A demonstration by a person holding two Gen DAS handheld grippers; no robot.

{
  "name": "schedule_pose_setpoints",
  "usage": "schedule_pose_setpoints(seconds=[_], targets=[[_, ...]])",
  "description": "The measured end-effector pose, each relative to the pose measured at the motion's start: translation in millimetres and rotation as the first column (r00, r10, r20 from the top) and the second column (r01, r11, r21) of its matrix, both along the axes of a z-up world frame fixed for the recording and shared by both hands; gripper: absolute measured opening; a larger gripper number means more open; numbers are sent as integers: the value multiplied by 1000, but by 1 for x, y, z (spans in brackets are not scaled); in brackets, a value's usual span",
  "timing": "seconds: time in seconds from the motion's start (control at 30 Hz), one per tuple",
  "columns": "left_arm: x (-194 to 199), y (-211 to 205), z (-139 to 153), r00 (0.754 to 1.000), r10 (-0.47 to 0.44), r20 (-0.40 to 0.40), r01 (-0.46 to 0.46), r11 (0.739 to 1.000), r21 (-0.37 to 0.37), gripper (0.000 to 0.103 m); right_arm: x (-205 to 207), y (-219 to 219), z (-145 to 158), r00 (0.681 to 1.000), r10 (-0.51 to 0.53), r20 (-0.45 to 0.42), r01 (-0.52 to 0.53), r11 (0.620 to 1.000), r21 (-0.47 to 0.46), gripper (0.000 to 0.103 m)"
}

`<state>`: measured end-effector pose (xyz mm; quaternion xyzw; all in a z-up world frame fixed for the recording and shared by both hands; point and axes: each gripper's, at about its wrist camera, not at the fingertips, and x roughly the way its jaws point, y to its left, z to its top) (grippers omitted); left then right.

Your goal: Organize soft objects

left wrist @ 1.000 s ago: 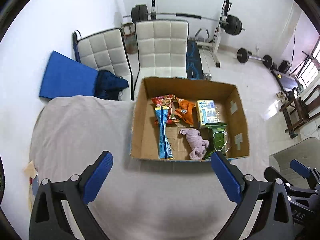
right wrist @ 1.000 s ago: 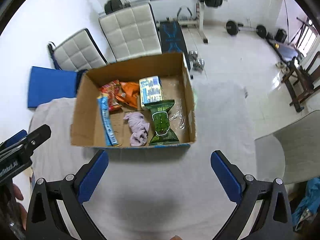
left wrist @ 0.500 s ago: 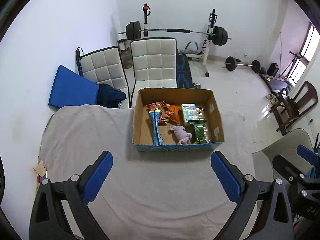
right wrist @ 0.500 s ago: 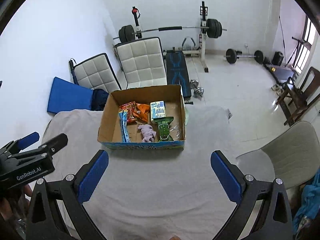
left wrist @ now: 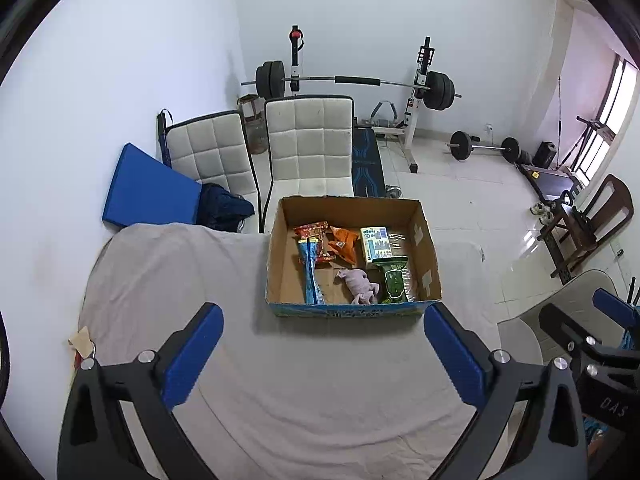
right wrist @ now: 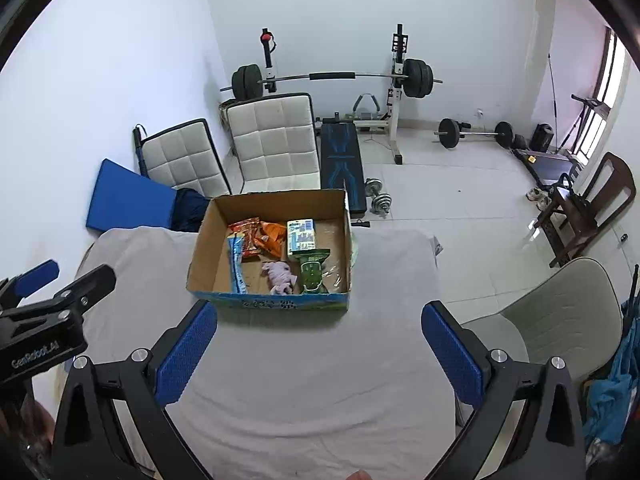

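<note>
A cardboard box (left wrist: 276, 272) (right wrist: 200, 264) stands on the grey-covered table (left wrist: 304, 380) (right wrist: 304, 380). Inside lie a pink soft toy (left wrist: 358, 282) (right wrist: 280, 276), a green packet (left wrist: 394, 284) (right wrist: 314, 274), a long blue packet (left wrist: 310, 274) (right wrist: 238, 266), red and orange snack bags (left wrist: 340, 240) (right wrist: 260, 236) and a small blue-white carton (left wrist: 376, 242) (right wrist: 301, 236). My left gripper (left wrist: 322, 356) is open and empty, held back above the table in front of the box. My right gripper (right wrist: 318, 352) is open and empty, likewise in front of the box.
Two white padded chairs (left wrist: 308, 144) (right wrist: 272, 140) and a blue mat (left wrist: 148, 194) stand behind the table. A weight bench with barbell (left wrist: 352, 80) is at the back wall. A grey chair (right wrist: 560, 312) is at the table's right side.
Both grippers have pulled back and up from the box, which now looks smaller and farther away. Both stay open.
</note>
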<state>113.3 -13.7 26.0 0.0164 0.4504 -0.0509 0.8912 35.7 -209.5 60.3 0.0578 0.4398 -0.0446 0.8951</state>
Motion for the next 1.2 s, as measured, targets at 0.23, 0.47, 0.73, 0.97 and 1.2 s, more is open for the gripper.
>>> schedule_pose_setpoints(seconds=[0.23,0.47,0.73,0.97,1.2], targets=[[0,-1,-5,1000,14,-9,-14,1000,8,103,14,-2,-7,1000,-1,17,2,1000,-18,103],[1,1,-8,999,34,-9,-34,999,5,103,16,-1,-8,1000,4,13,-4,1000,-23,103],[-1,3,-4,999,49,1,-49,999,-6,103,20,-1,-8,1000,9,27,-9,1000,-21,103],[-2,3,-3,999,52,0,-52,999,-9,103,19,-3,-10,1000,16,25,-16,1000,-14,103],[-2,3,-3,999,49,7,-49,999,-6,103,17,-6,-7,999,13,37,-12,1000,-21,103]])
